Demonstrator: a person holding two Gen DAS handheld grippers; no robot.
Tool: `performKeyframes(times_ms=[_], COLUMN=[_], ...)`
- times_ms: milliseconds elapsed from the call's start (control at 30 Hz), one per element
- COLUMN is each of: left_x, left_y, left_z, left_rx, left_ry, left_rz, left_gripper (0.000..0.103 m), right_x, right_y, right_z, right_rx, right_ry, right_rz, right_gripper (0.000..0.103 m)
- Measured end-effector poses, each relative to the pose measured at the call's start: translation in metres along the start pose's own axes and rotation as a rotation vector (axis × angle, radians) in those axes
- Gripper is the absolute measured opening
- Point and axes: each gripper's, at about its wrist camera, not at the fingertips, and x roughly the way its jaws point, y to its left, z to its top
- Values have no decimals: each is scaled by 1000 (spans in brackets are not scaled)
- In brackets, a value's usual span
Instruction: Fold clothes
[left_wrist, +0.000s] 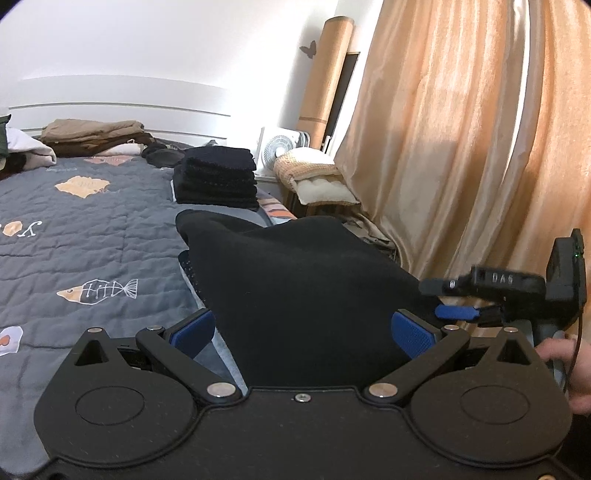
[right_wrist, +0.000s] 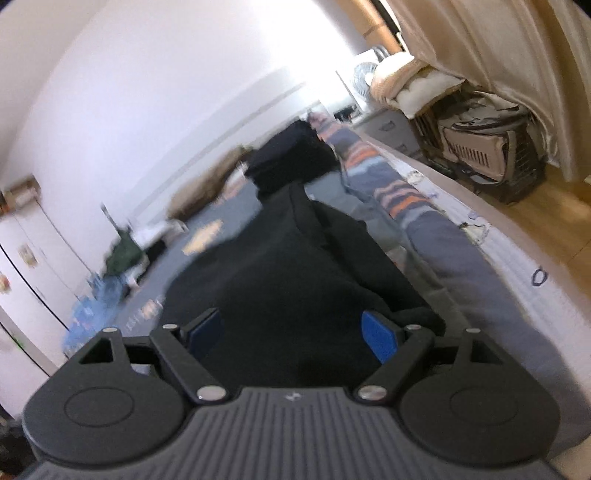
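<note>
The black, soft knit garment (left_wrist: 295, 280) lies bunched on the grey quilted bed (left_wrist: 92, 236), stretching away directly ahead of both wide-open, empty grippers, left gripper (left_wrist: 303, 332) and right gripper (right_wrist: 291, 332) equally near.

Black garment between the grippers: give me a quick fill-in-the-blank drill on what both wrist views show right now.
1. The black garment lies on a grey quilt printed with ____ shapes.
2. The left gripper has its blue pads standing ____, with the garment between them.
3. Beyond the garment sits a folded stack of ____ coloured clothes.
4. Right of the bed hangs a peach-coloured ____.

Missing words: fish; apart; black; curtain
</note>
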Motion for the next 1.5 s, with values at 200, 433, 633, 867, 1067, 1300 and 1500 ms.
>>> performKeyframes(times_ms=[200,433,633,867,1067,1300,1500], left_x=[6,8,16,22,31,38,45], left_y=[4,14,22,18,18,27,35], left_z=[2,-3,-5,-2,-2,2,2], left_rx=[5,-25,-73,-72,-57,-80,-93], left_ry=[10,5,-4,-13,7,6,22], left_rz=[31,64,65,36,42,69,91], left_gripper=[103,103,103,103,103,103,103], right_x=[15,5,-23,23,90,160,206], right_y=[10,8,18,42,59,74,48], right_z=[-1,9,30,82,106,133,131], right_rx=[-134,-62,-2,-89,-99,-126,-76], right_ry=[99,139,74,130,230,352,448], right_rz=[-64,-7,97,161,201,159,54], right_gripper=[84,84,84,84,84,84,81])
